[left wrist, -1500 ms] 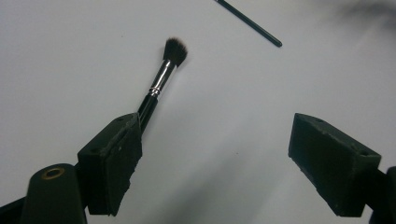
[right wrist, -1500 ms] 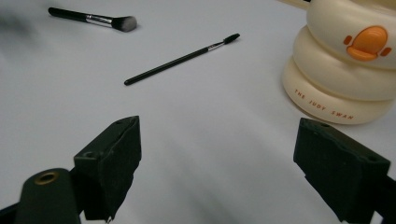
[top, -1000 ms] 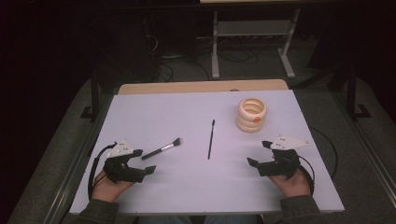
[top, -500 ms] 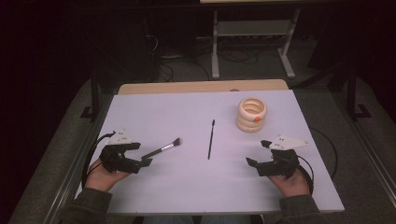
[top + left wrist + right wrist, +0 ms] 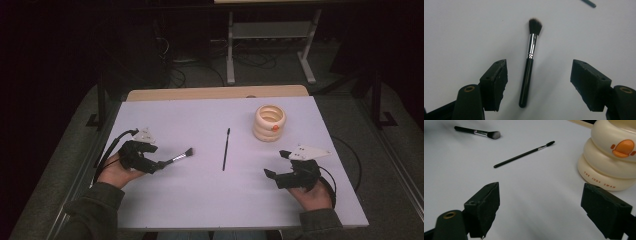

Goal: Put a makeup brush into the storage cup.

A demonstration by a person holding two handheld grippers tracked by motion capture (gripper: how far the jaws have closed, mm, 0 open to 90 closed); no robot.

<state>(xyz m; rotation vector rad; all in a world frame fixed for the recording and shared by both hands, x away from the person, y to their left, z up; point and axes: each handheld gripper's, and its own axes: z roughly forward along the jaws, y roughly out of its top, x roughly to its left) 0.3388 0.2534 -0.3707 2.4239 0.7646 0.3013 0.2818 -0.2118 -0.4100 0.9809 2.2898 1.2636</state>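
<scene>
The left gripper (image 5: 537,82) has just been closing its jaws, not yet gripping the makeup brush (image 5: 530,62) lying between them, bristles at twelve o'clock. At one o'clock lies a thin mascara wand (image 5: 226,148); beyond, a cream ringed holder (image 5: 269,122). The right gripper (image 5: 539,207) is released, nothing obstructing.

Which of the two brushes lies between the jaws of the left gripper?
The thick makeup brush with the silver collar and bushy black head; the thin brush lies apart, mid-table.

"THE JUDY SWAN" in small reddish capitals, low on the cream ringed holder (image 5: 610,160), beneath its orange emblem
</scene>
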